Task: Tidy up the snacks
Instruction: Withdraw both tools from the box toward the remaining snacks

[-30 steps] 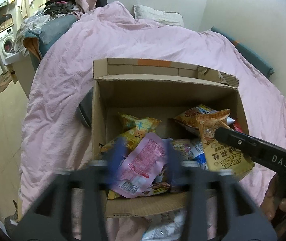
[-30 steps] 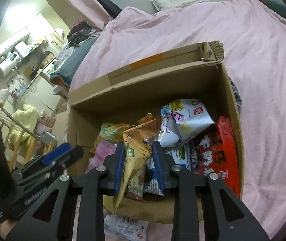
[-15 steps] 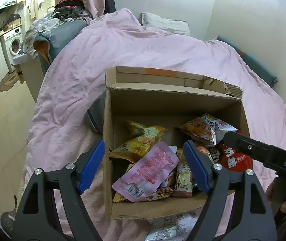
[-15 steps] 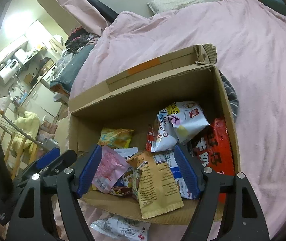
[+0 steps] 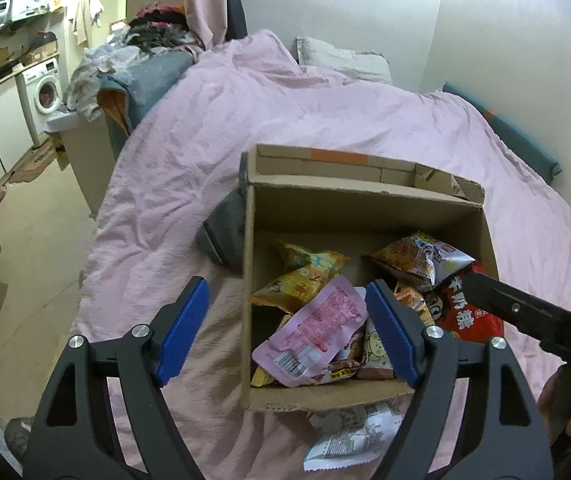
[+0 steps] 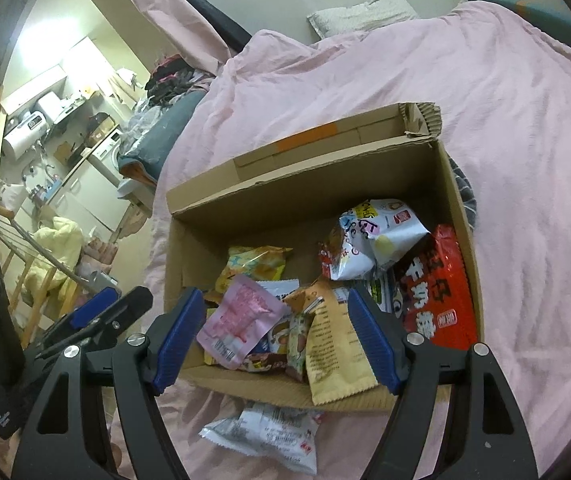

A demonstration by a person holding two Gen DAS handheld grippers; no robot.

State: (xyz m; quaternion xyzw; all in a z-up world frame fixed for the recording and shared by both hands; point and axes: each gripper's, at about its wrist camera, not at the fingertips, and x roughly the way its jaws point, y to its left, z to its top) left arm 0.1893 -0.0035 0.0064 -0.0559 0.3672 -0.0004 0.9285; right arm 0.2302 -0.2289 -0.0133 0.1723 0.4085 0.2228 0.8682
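An open cardboard box (image 5: 365, 204) (image 6: 309, 184) on the pink bed holds several snack packets. A pink packet (image 5: 317, 328) (image 6: 241, 316) lies on top at the box's near left. A tan packet (image 6: 335, 356) hangs over the near wall. A red bag (image 5: 463, 312) (image 6: 433, 292) stands at the right. A white packet (image 5: 349, 440) (image 6: 269, 436) lies on the bed outside the box's near wall. My left gripper (image 5: 289, 328) is open and empty above the box's near left corner. My right gripper (image 6: 277, 336) is open and empty above the box's near edge.
The pink duvet (image 5: 285, 112) covers the bed around the box. A grey cloth (image 5: 225, 232) lies against the box's left wall. A pillow (image 5: 341, 60) is at the far end. The bed's left edge drops to the floor (image 5: 25, 260).
Both grippers opened: the left let go of the pink packet, the right let go of the tan packet. Both packets now lie in the box, and both grippers have drawn back.
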